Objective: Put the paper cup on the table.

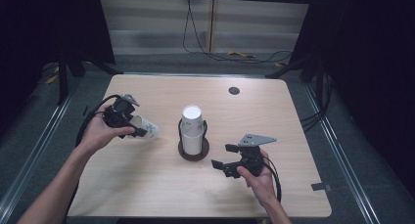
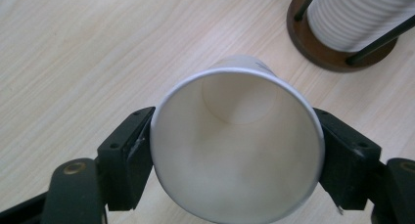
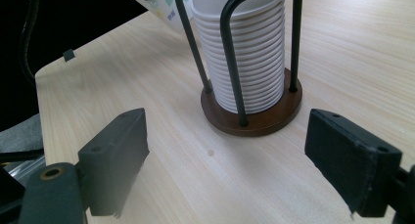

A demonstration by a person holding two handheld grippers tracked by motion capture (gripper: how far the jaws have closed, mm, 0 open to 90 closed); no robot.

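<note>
A white paper cup (image 1: 146,128) (image 2: 237,141) with a small printed pattern is held on its side above the table, its rim pinched in my left gripper (image 1: 138,127) (image 2: 237,158), which is shut on it. In the left gripper view I look straight into the cup's empty inside. A stack of white paper cups (image 1: 192,128) (image 3: 247,53) stands upside down in a black wire holder on a round brown base (image 1: 194,153) (image 3: 252,117) at the table's middle. My right gripper (image 1: 223,158) (image 3: 225,158) hovers just to the right of the holder, open, with nothing between its jaws.
The light wooden table (image 1: 161,185) has a round black grommet (image 1: 234,91) near its far edge. Black cables (image 1: 215,55) lie on the floor beyond the table. A small black tab (image 1: 318,187) sits at the table's right front edge.
</note>
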